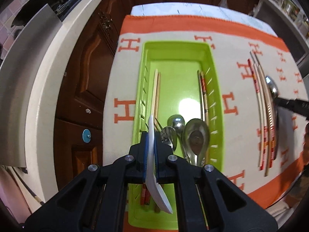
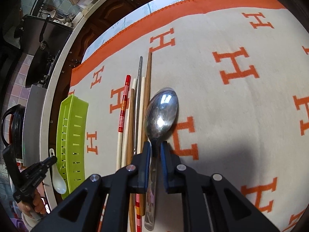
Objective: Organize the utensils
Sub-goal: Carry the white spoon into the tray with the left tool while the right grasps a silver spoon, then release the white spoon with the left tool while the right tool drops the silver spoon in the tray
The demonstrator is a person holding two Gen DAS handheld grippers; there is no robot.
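My left gripper [image 1: 152,137] is shut on a white ceramic spoon [image 1: 157,193], which hangs bowl-down over the near end of the green tray [image 1: 175,45]. In the tray lie several metal spoons [image 1: 196,135] and chopsticks along both walls [image 1: 156,92]. The right wrist view shows that same white spoon [image 2: 58,181] in the left gripper [image 2: 51,160] beside the tray [image 2: 73,116]. My right gripper [image 2: 155,148] is shut on the neck of a large metal spoon [image 2: 162,114]. This spoon rests next to several loose chopsticks [image 2: 135,112] on the cloth.
A cream cloth with orange H letters and an orange border [image 2: 231,67] covers the table. Dark wooden cabinets [image 1: 85,77] and a pale counter [image 1: 38,67] with pots [image 2: 38,38] run along the left. A hand [image 2: 36,203] holds the left gripper.
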